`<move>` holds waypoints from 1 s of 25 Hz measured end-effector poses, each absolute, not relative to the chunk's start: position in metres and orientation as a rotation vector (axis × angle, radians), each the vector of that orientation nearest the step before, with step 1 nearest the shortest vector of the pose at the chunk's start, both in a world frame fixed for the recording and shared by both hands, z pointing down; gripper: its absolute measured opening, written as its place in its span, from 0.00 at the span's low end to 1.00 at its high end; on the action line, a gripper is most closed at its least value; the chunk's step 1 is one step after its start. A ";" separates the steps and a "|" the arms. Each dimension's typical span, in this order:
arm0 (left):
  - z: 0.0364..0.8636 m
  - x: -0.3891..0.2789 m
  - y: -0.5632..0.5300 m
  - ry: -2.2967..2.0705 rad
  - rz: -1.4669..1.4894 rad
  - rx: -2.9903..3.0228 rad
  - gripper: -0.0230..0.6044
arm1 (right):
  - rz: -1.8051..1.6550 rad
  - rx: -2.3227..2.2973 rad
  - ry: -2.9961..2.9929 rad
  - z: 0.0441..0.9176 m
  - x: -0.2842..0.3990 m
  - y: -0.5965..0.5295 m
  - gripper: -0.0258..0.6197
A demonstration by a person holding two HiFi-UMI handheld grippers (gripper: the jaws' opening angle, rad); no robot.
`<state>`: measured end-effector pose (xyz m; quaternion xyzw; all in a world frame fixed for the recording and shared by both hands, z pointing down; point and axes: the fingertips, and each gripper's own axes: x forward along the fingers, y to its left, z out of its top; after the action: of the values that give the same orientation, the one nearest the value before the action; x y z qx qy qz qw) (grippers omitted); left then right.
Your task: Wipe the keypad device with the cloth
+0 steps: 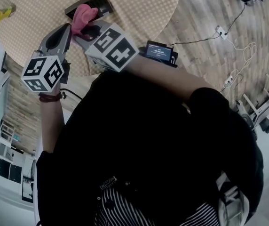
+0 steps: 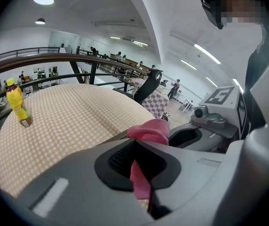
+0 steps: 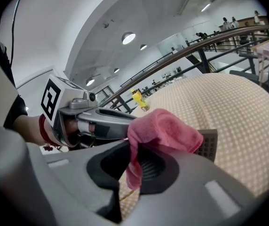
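A pink cloth (image 1: pixel 83 17) hangs bunched above the near edge of the round checked table (image 1: pixel 139 8), just in front of the dark keypad device (image 1: pixel 96 3). Both grippers meet at it. My left gripper (image 1: pixel 73 32) comes in from the left and the right gripper (image 1: pixel 88 32) from the right. In the left gripper view a strip of the cloth (image 2: pixel 140 180) runs down between that gripper's shut jaws. The right gripper view shows the cloth (image 3: pixel 165 131) pinched the same way, with the keypad device (image 3: pixel 209 147) partly hidden behind it.
A yellow bottle (image 1: pixel 0 15) stands at the table's far left edge. Beside the table, over the wooden floor, sits a small black screen unit (image 1: pixel 159 52). Cables and a power strip (image 1: pixel 221 31) lie on the floor to the right.
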<state>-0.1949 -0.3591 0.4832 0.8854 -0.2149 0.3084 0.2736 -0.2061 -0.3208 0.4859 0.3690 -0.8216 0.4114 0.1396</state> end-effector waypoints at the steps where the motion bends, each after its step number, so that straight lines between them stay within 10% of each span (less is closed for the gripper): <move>1: 0.487 -0.196 -0.361 -0.570 0.832 2.376 0.04 | 1.195 1.072 -2.369 0.489 -0.207 -0.323 0.11; 25: 0.559 -0.135 -0.413 -0.192 1.373 2.437 0.04 | 1.285 1.032 -2.269 0.554 -0.207 -0.324 0.11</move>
<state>-0.1346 -0.4126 0.5587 0.8569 -0.0677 0.4826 0.1680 -0.2068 -0.3238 0.5542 0.3627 -0.7977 0.4517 0.1676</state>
